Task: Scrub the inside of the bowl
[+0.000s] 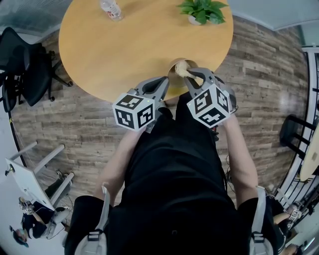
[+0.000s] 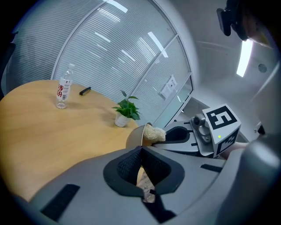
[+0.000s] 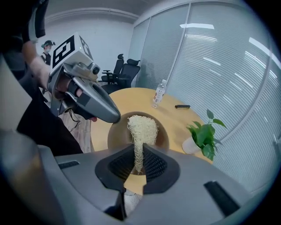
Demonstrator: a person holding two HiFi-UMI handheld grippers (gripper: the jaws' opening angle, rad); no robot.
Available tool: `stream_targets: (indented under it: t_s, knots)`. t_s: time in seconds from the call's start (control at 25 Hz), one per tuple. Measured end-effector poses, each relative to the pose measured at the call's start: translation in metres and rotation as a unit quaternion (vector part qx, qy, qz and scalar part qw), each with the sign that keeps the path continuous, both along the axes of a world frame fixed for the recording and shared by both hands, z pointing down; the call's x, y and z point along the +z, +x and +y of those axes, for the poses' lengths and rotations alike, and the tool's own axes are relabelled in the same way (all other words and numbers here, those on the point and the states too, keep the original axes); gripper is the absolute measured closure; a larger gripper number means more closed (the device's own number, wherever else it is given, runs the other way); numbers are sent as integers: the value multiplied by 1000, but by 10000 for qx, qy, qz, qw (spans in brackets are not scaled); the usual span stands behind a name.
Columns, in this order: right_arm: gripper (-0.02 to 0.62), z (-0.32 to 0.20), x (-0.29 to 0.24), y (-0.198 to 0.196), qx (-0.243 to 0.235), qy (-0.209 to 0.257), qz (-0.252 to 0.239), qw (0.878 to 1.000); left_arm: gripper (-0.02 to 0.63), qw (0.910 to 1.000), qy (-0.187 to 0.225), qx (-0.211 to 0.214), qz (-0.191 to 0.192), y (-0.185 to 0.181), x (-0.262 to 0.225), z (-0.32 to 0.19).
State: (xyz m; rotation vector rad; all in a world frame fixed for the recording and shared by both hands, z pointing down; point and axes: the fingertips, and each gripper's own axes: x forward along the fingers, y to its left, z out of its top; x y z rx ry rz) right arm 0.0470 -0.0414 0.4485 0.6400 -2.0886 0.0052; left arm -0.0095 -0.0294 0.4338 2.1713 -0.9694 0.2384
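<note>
A brown bowl (image 1: 173,66) stands tilted at the near edge of the round wooden table (image 1: 124,45). My left gripper (image 1: 166,80) is shut on the bowl's near rim (image 2: 134,137), and in the right gripper view its tip (image 3: 112,116) sits at the bowl's left rim. My right gripper (image 1: 192,74) is shut on a pale fibrous scrubber (image 3: 141,127), whose bushy end lies inside the bowl (image 3: 116,134). In the left gripper view the scrubber (image 2: 153,132) pokes over the rim, with the right gripper (image 2: 169,134) behind it.
A water bottle (image 1: 110,9) and a potted plant (image 1: 202,11) stand at the table's far side, and a black pen (image 2: 85,90) lies near the bottle. Black office chairs (image 1: 25,69) stand left of the table.
</note>
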Motion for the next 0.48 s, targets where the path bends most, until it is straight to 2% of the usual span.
stream_targets:
  t_s: [0.28, 0.48]
  knots:
    - [558, 26, 10, -27, -247, -233, -128, 9993, 594, 9999, 94, -58, 6, 1, -3, -2]
    - [558, 35, 18, -24, -280, -325, -82, 9990, 594, 9998, 71, -202, -52, -6, -1, -3]
